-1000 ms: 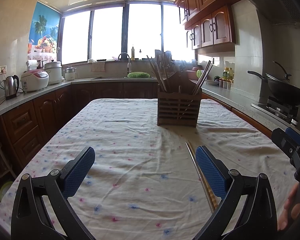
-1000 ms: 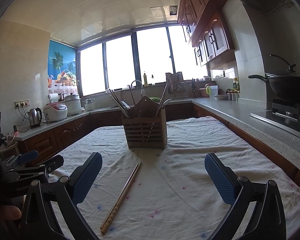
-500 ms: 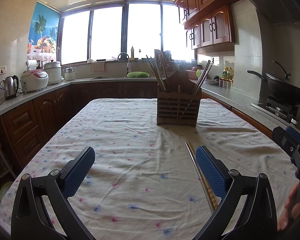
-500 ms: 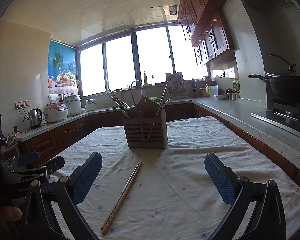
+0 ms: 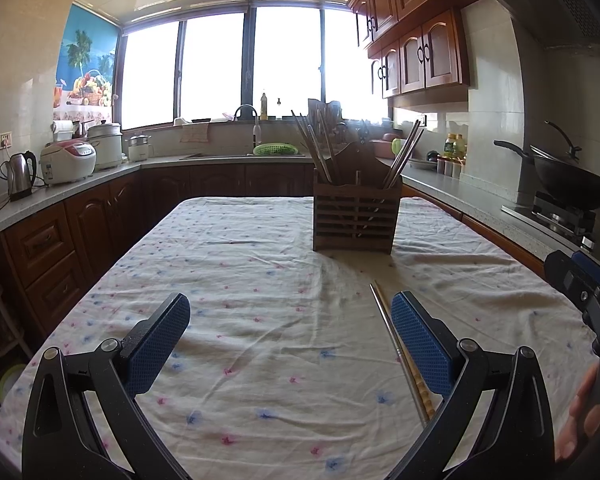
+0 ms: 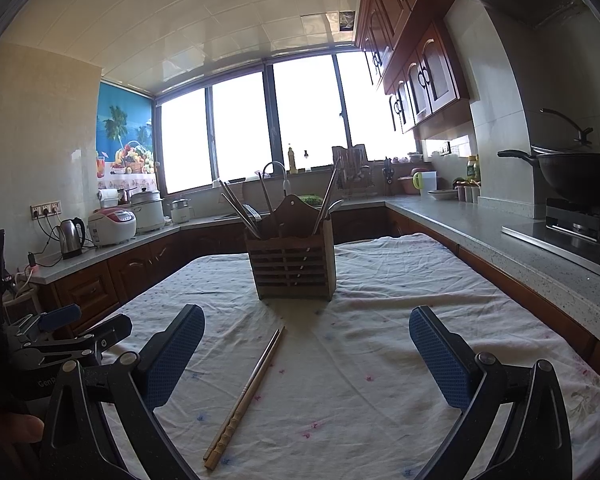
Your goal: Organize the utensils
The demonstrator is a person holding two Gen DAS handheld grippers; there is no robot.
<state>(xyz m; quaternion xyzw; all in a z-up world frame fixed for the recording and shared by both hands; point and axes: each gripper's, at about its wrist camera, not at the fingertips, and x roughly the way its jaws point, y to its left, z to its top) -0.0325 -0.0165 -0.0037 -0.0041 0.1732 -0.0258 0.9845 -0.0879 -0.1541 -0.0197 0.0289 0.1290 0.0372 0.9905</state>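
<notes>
A pair of chopsticks (image 6: pixel 249 387) lies flat on the floral tablecloth, one metal and one bamboo, pointing toward a wooden slatted utensil holder (image 6: pixel 291 267). The holder (image 5: pixel 356 218) stands upright mid-table with several chopsticks and utensils in it. My left gripper (image 5: pixel 290 336) is open and empty; the chopsticks (image 5: pixel 396 344) lie just inside its right finger. My right gripper (image 6: pixel 306 346) is open and empty above the cloth, with the chopsticks between its fingers, nearer the left one.
The tablecloth (image 5: pixel 240 272) covers the table. Counters run around it: a kettle (image 5: pixel 20 174) and rice cooker (image 5: pixel 68 160) at left, a wok (image 5: pixel 568 184) on the stove at right. The other gripper shows at each view's edge (image 6: pixel 60 340).
Both grippers have stayed open and almost still. The chopsticks and the holder have not moved.
</notes>
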